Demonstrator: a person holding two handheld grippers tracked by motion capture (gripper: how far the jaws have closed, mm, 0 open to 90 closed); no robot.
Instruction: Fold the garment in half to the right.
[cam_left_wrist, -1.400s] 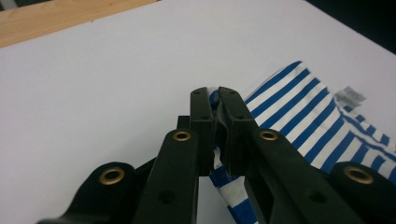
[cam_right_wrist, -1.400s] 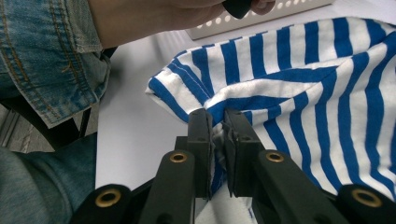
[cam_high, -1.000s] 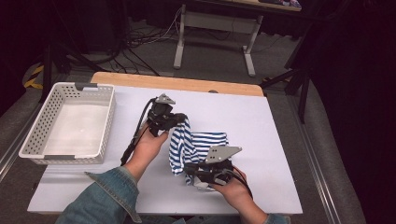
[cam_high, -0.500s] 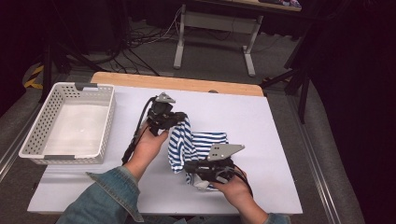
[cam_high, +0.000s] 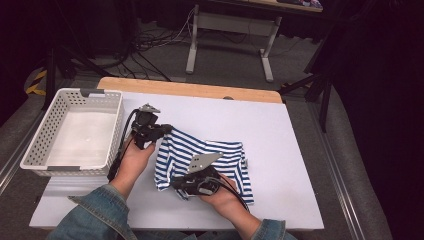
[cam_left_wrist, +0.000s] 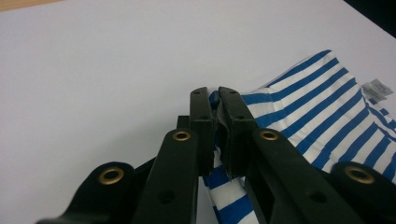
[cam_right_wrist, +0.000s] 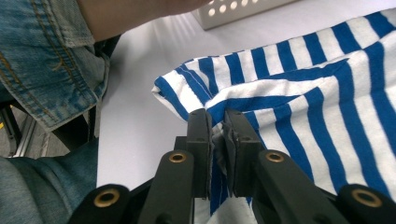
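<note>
Both pairs of jaws are pressed nearly together, pinching folds of the blue-and-white striped cloth garment (cam_high: 210, 160): left gripper (cam_left_wrist: 215, 105), right gripper (cam_right_wrist: 215, 122). The high view adds a white perforated plastic basket (cam_high: 45, 145) on the white surface (cam_high: 280, 130).

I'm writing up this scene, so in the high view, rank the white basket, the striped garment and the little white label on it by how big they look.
1. white basket
2. striped garment, somewhat smaller as spread
3. white label, tiny

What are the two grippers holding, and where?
Both hold the striped shirt: left gripper pinches its far-left edge, right gripper its near-left edge.
</note>
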